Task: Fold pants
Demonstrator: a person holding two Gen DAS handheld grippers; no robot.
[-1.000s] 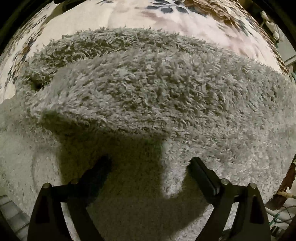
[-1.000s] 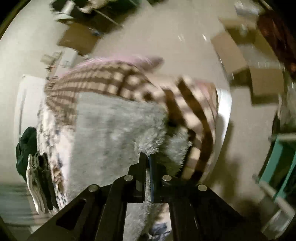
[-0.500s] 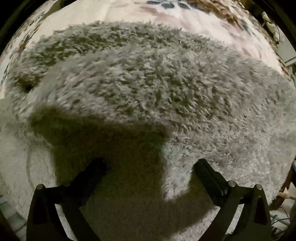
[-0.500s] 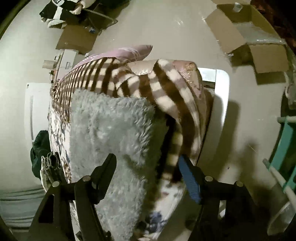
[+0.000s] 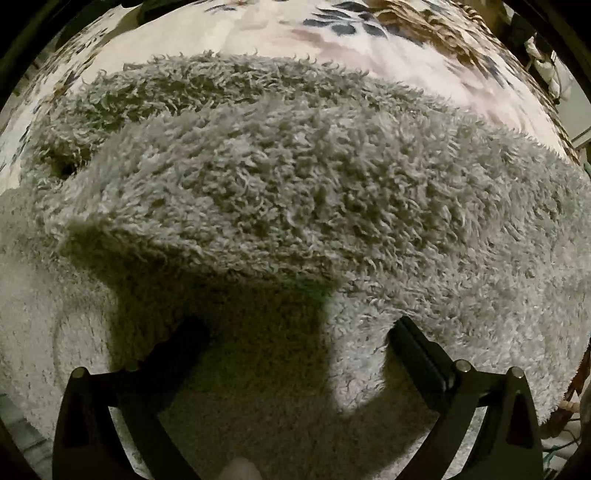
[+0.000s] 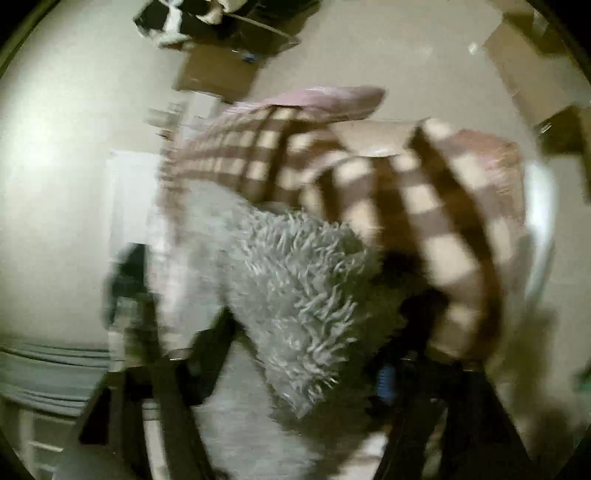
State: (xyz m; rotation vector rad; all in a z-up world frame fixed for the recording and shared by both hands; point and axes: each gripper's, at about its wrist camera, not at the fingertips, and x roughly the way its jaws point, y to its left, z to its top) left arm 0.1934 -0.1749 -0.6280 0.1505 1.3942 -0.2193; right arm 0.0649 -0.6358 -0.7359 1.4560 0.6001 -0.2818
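The fluffy grey pants point(image 5: 295, 184) lie on the bed, one layer folded over another, and fill the left wrist view. My left gripper point(image 5: 299, 328) points straight down just above them, open wide, nothing between its fingers; its shadow falls on the pile. In the blurred right wrist view a folded corner of the pants point(image 6: 295, 288) juts between the fingers of my right gripper point(image 6: 295, 365). Its jaws are closing around that corner, and I see no pad pressing on it.
A floral bedsheet point(image 5: 258, 33) shows beyond the pants. A brown-and-cream checked blanket point(image 6: 424, 206) and a pink pillow point(image 6: 332, 99) lie past the corner. Cardboard boxes point(image 6: 218, 77) sit on the pale floor, dark clothes point(image 6: 125, 280) at the left.
The right gripper, shut on the fluffy cloth a second ago, let go, spread wide, then narrowed and dipped towards the folded corner. The left gripper widened slightly and stayed in place.
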